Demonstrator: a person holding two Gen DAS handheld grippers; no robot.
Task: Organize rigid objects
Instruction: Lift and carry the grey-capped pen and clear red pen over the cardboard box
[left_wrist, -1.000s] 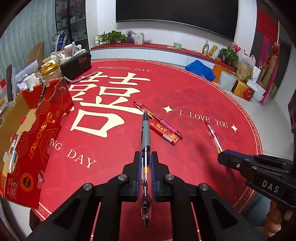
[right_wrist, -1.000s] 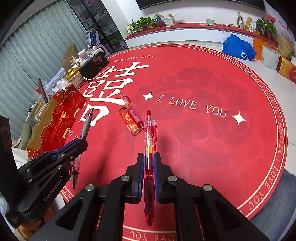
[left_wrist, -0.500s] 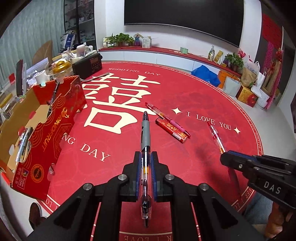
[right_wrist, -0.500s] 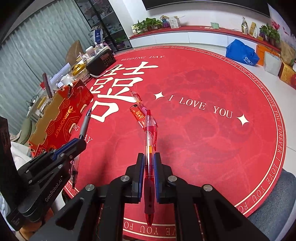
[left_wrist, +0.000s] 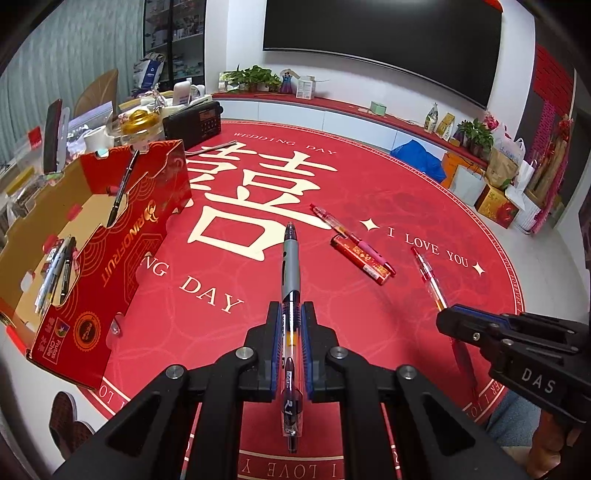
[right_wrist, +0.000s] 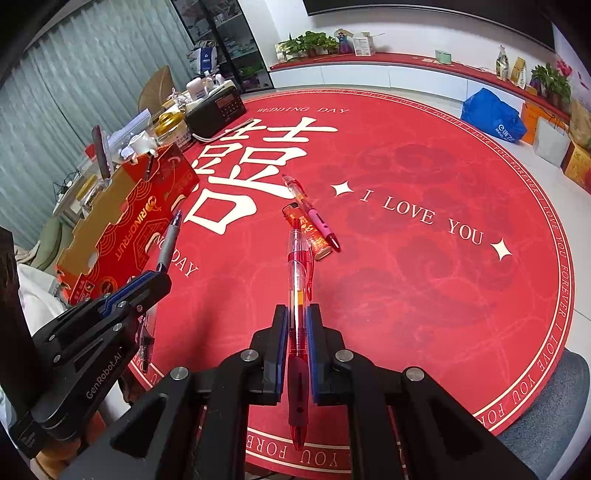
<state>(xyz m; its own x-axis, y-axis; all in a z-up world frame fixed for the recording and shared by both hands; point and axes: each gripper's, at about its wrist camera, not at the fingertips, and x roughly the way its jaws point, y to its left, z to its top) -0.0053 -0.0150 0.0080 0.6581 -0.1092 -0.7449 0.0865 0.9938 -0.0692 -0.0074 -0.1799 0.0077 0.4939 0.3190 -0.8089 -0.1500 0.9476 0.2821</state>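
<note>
On a round red mat, each gripper's fingers clamp mid-barrel on a light, stiff, slippery pen: left grey, right red.

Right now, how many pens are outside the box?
3: grey pen in the left tongs, red pen in the right tongs, pink pen lying on the mat. None seem hidden.

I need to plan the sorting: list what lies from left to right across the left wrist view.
Red cardboard box → grey pen in the left gripper → red lighter → red pen in the right gripper.
</note>
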